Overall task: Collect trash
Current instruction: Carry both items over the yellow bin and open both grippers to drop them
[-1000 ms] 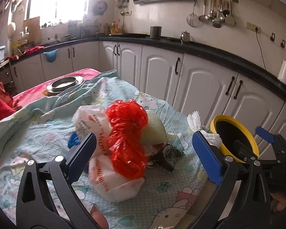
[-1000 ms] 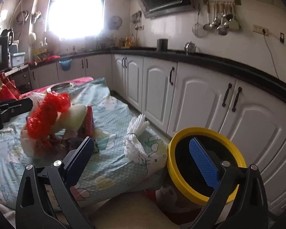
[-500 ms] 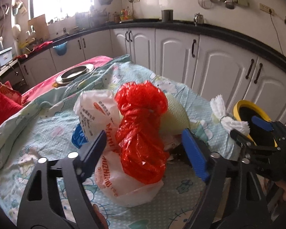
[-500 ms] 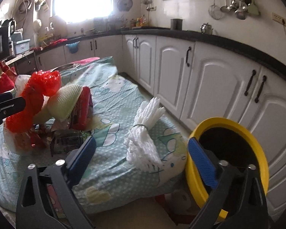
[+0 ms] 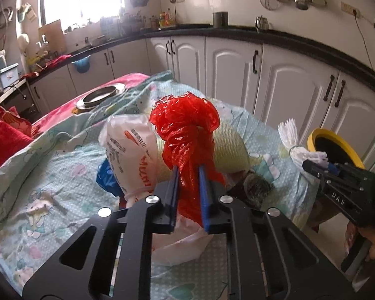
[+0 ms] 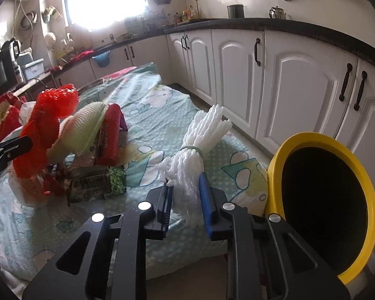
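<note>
Landmark: the yellow-rimmed bin (image 6: 322,215), standing off the edge of the tabletop (image 6: 150,130), which is spread with a pale green cartoon-print cloth.
Left hand-held gripper (image 5: 189,175): its jaws have just been closing and now pinch the red plastic bag (image 5: 185,125) between the blue pads, low on the bag's twisted neck.
Red plastic bag: upright in the trash pile, well to the left of the bin, with its knotted top above the pads.
Right hand-held gripper (image 6: 186,190): its jaws have just been closing and now squeeze the white foam-net bundle (image 6: 197,147) at its lower end.
White foam-net bundle: on the cloth just beside the bin, on its left, tied round the middle with a green band.
Rest of the pile: a white printed bag (image 5: 130,150) touches the red bag on the side away from the bin; a pale green mesh sleeve (image 6: 85,127) and a dark green packet (image 6: 97,182) lie between the red bag and the bundle.
Person: a hand (image 5: 370,240) grips the right tool's handle, low in the left wrist view.
</note>
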